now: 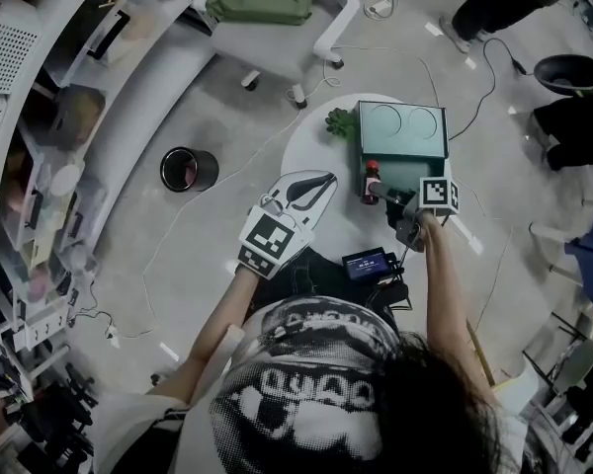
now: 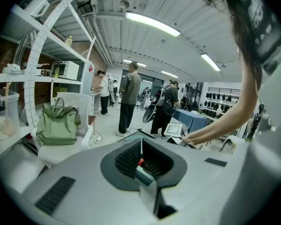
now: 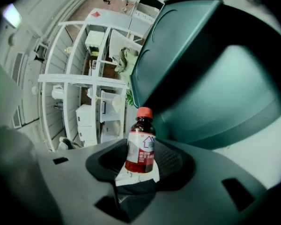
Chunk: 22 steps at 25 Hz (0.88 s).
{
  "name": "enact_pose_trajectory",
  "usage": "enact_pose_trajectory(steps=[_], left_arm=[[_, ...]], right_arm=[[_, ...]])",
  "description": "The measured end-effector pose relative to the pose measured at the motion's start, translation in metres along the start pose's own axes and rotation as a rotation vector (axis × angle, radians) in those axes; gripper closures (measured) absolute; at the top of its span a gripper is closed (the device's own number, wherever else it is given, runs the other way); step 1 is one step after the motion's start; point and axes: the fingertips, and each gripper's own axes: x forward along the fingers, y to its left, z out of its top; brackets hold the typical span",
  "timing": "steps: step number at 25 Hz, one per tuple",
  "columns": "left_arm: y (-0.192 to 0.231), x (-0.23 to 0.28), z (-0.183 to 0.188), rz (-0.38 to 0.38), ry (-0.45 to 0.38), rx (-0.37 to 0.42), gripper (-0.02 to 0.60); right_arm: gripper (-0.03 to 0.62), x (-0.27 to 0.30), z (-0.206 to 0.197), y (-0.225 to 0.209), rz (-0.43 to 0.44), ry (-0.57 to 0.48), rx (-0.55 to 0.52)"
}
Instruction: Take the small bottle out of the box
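On our round white table [image 1: 311, 151] stands the dark green box [image 1: 402, 131]. We keep our left gripper [image 1: 321, 184] over the table's near side, jaws pressed together and empty. Our right gripper [image 1: 381, 192] clamps the small bottle [image 1: 372, 179], upright, just outside the box's front wall

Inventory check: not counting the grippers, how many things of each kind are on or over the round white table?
small bottle: 1
box: 1
plant: 1
Total: 3
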Motion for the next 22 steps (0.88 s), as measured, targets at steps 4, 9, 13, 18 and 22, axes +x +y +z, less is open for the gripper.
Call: enact_pose_trajectory(steps=[4,9,13,18,22], left_arm=[[-0.004,0.000,0.000,-0.004,0.004,0.009,0.563],[-0.013,-0.001,0.001,-0.003,0.010,0.018,0.563],[-0.025,-0.001,0.003,0.003,0.000,0.041,0.563],[-0.046,-0.003,0.003,-0.002,0.011,0.050,0.563],[-0.065,-0.007,0.001,0.003,0.002,0.037,0.563]], right_arm=[[0.411,-0.009,-0.003,0.016,0.158,-0.147,0.085],[0.410,-0.034,-0.008,0.046,0.274,-0.284,0.048],[0.410,-0.061,-0.016,0.070,0.317,-0.357,-0.017],[0.410,-0.092,-0.031,0.100,0.397,-0.430,-0.074],[0.410,-0.111,-0.047,0.114,0.448,-0.459,-0.108]])
